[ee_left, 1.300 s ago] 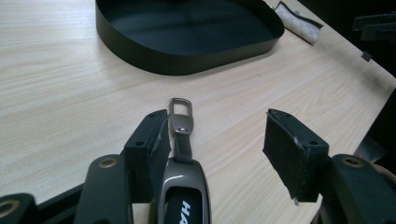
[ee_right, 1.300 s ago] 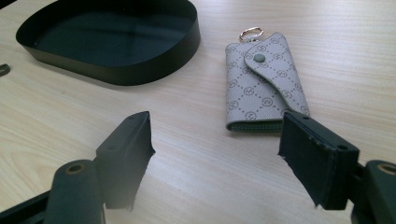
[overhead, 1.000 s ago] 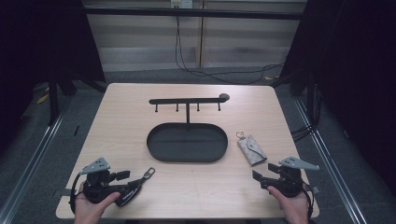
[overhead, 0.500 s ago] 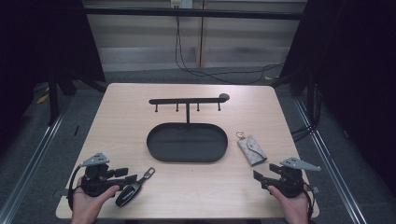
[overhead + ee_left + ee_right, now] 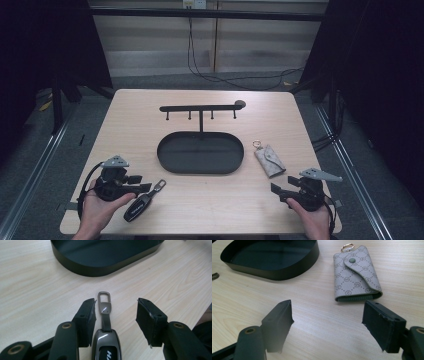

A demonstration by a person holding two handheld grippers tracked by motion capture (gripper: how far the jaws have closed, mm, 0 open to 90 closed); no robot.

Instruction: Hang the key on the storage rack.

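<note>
The left gripper (image 5: 147,188) has just been closing, its jaws apart around the car key fob (image 5: 105,340) on the table (image 5: 210,210), its pads not pressing it. The right gripper (image 5: 278,190), just opening, stands empty near the key pouch (image 5: 356,272).

Car key fob (image 5: 106,346) cut off at bottom edge, tray (image 5: 105,255) far end cropped
</note>
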